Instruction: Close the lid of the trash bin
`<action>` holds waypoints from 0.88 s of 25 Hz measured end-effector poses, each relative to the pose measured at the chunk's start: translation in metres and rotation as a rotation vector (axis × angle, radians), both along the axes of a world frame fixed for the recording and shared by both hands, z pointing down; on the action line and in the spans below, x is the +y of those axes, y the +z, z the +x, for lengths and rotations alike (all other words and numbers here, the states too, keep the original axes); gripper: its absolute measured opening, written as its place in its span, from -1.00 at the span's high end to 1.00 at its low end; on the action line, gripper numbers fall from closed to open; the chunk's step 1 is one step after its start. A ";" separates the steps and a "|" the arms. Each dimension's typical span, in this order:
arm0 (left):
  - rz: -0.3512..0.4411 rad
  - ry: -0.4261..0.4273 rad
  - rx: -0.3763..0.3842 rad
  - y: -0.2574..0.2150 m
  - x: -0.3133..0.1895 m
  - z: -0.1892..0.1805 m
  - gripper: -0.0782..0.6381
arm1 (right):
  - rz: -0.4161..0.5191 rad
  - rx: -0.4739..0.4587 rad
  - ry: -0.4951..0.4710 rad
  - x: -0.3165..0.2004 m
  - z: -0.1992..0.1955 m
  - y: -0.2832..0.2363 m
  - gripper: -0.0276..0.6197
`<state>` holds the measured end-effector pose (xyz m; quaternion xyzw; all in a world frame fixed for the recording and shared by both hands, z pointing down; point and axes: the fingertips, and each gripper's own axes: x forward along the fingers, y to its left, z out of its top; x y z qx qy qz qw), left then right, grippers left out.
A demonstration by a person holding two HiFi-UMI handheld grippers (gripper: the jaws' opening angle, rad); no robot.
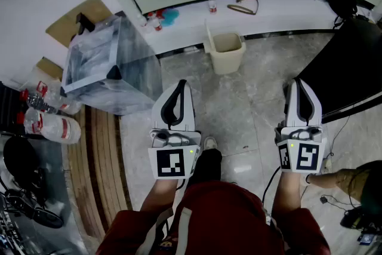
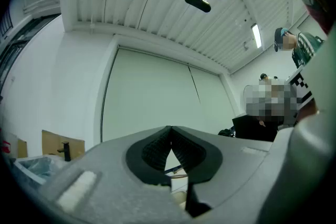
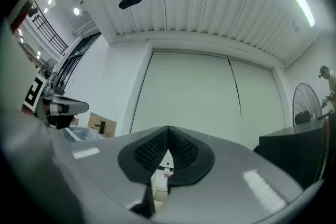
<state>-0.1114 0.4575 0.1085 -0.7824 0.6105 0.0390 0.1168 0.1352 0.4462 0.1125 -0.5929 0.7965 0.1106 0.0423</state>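
A small beige trash bin stands open-topped on the floor against the white ledge, ahead of both grippers; I see no lid on it. A larger bin lined with a clear plastic bag stands to the left. My left gripper is shut and empty, aimed roughly at the floor just short of the beige bin. Further right, my right gripper is also shut and holds nothing. In the left gripper view the left gripper shows its jaws meeting at the tip; the right gripper looks the same.
A black table stands close on the right. Plastic bottles lie at the left beside a wooden slatted strip. A red-capped bottle and a hanger-like object rest on the ledge. Another person's foot is at the lower right.
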 end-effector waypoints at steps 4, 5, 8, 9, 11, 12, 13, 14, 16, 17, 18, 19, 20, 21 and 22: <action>0.004 -0.001 0.023 -0.006 0.081 0.025 0.77 | 0.003 -0.006 -0.011 0.085 0.020 0.000 0.91; 0.003 -0.003 0.020 -0.007 0.100 0.030 0.77 | 0.000 -0.008 -0.016 0.104 0.023 0.000 0.91; 0.004 -0.009 0.020 -0.013 0.144 0.035 0.77 | 0.011 -0.009 -0.020 0.149 0.028 -0.007 0.91; 0.007 -0.012 0.025 -0.015 0.156 0.035 0.77 | 0.020 -0.013 -0.022 0.163 0.029 -0.010 0.91; 0.013 -0.018 0.034 -0.016 0.178 0.035 0.77 | 0.036 -0.024 -0.026 0.187 0.030 -0.015 0.91; 0.015 -0.019 0.037 -0.016 0.185 0.036 0.77 | 0.041 -0.031 -0.029 0.195 0.031 -0.017 0.91; 0.015 -0.020 0.037 -0.017 0.190 0.037 0.77 | 0.045 -0.037 -0.031 0.202 0.031 -0.018 0.91; 0.016 -0.020 0.035 -0.017 0.193 0.038 0.77 | 0.046 -0.041 -0.033 0.206 0.032 -0.020 0.91; 0.020 -0.015 0.027 -0.020 0.197 0.044 0.77 | 0.041 -0.041 -0.031 0.210 0.034 -0.022 0.91; 0.025 -0.009 0.023 -0.022 0.197 0.047 0.77 | 0.039 -0.040 -0.028 0.211 0.036 -0.022 0.91; 0.028 -0.001 0.023 -0.023 0.197 0.050 0.77 | 0.038 -0.040 -0.023 0.211 0.037 -0.022 0.91; 0.030 0.008 0.026 -0.023 0.195 0.052 0.77 | 0.037 -0.039 -0.017 0.210 0.038 -0.022 0.91; 0.029 0.017 0.032 -0.023 0.191 0.053 0.77 | 0.033 -0.036 -0.013 0.207 0.038 -0.022 0.91; 0.026 0.024 0.038 -0.023 0.185 0.053 0.77 | 0.029 -0.029 -0.008 0.203 0.037 -0.022 0.91; 0.020 0.030 0.042 -0.021 0.179 0.053 0.77 | 0.024 -0.021 -0.005 0.198 0.034 -0.022 0.91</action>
